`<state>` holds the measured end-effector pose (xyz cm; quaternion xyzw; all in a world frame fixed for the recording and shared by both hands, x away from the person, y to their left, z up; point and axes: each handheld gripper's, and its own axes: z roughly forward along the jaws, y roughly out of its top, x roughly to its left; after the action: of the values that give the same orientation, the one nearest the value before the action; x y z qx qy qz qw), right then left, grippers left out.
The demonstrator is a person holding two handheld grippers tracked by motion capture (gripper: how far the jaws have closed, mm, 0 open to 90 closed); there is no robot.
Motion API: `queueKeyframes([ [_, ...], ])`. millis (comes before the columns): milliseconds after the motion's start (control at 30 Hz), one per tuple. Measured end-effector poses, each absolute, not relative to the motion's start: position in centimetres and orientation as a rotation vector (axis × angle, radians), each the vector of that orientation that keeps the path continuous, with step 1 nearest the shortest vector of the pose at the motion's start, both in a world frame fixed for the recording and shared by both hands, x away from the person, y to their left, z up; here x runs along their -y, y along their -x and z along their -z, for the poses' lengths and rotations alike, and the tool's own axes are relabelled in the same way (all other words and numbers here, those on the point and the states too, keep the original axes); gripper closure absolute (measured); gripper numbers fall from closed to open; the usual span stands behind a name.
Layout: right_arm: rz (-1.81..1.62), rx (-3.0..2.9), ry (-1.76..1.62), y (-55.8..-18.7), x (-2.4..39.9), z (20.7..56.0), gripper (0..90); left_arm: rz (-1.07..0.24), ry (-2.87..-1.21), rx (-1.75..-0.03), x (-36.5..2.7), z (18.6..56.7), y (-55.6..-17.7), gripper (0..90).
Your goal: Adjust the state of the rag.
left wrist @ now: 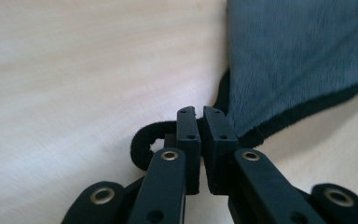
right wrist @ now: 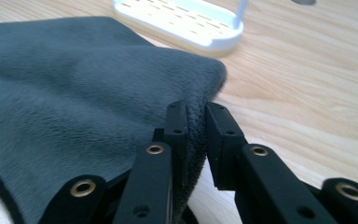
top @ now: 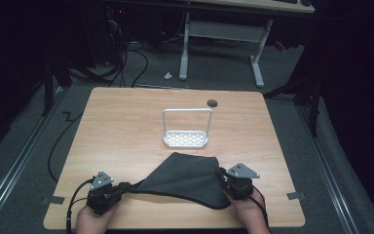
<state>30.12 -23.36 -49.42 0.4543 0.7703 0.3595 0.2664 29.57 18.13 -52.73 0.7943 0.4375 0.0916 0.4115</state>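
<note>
The grey cloth (top: 185, 178) is gripped at opposite corners by the left gripper (left wrist: 199, 112) and right gripper (right wrist: 196, 109); spreading flat on the tabletop (top: 121, 126) is judged unfinished.

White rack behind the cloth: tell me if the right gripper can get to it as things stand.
Probably not yet. The right gripper is shut on the grey cloth, as is the left gripper. The table up to the white rack lies bare.

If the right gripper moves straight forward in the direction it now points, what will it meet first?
The right gripper, shut on the edge of the grey cloth, points across the table toward the white rack. Beyond the cloth's fold, the rack's base is probably the first thing met, though depth is hard to judge.
</note>
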Motion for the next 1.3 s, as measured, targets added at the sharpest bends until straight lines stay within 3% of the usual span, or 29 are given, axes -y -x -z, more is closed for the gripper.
queueKeyframes([
  [167,-0.844,-2.025,-1.311,-29.5,26.3,49.8,79.0,-0.097,-2.015,-1.071,-17.4,52.9,-28.0,77.1],
  [233,-0.865,-1.988,-1.368,-29.5,27.7,49.8,76.4,-0.108,-1.996,-1.058,-17.4,52.1,-28.1,65.2],
  [333,-0.924,-1.971,-1.363,-29.3,27.6,49.3,73.8,-0.149,-1.957,-1.047,-17.6,51.1,-28.6,60.7],
  [433,-0.898,-2.019,-1.307,-29.3,26.3,49.6,72.2,-0.206,-1.958,-1.059,-16.5,50.2,-31.3,62.5],
  [500,-0.887,-2.033,-1.295,-29.4,26.0,49.8,71.8,-0.195,-1.987,-1.072,-15.8,50.7,-32.1,62.8],
  [533,-0.891,-2.046,-1.295,-29.6,25.7,50.0,71.7,-0.127,-2.043,-1.067,-14.1,52.1,-33.4,62.6],
  [700,-0.891,-2.042,-1.306,-29.4,26.0,50.1,71.7,-0.071,-2.006,-0.997,-12.2,52.4,-33.5,60.8],
  [867,-0.889,-2.056,-1.310,-29.6,25.8,50.3,71.7,-0.075,-2.095,-0.929,-10.0,52.7,-32.9,56.8],
  [933,-0.889,-2.059,-1.306,-29.6,25.7,50.4,71.6,-0.147,-2.118,-0.880,-9.2,52.9,-32.1,56.2],
  [967,-0.886,-2.059,-1.302,-29.5,25.6,50.3,71.4,-0.217,-2.143,-0.847,-8.6,53.0,-31.5,59.6],
  [1033,-0.887,-2.059,-1.304,-29.5,25.6,50.4,71.5,-0.221,-2.150,-0.837,-8.4,53.0,-31.3,64.8],
  [1133,-0.881,-2.086,-1.321,-29.7,25.6,50.8,71.6,-0.163,-2.132,-0.863,-8.4,52.9,-31.5,81.8],
  [1233,-0.871,-2.117,-1.337,-29.9,25.6,51.1,69.9,-0.183,-2.110,-0.890,-8.9,52.5,-31.9,82.8],
  [1300,-0.856,-2.122,-1.384,-30.3,26.1,51.4,60.1,-0.228,-2.027,-0.941,-10.8,51.4,-32.6,82.8],
])
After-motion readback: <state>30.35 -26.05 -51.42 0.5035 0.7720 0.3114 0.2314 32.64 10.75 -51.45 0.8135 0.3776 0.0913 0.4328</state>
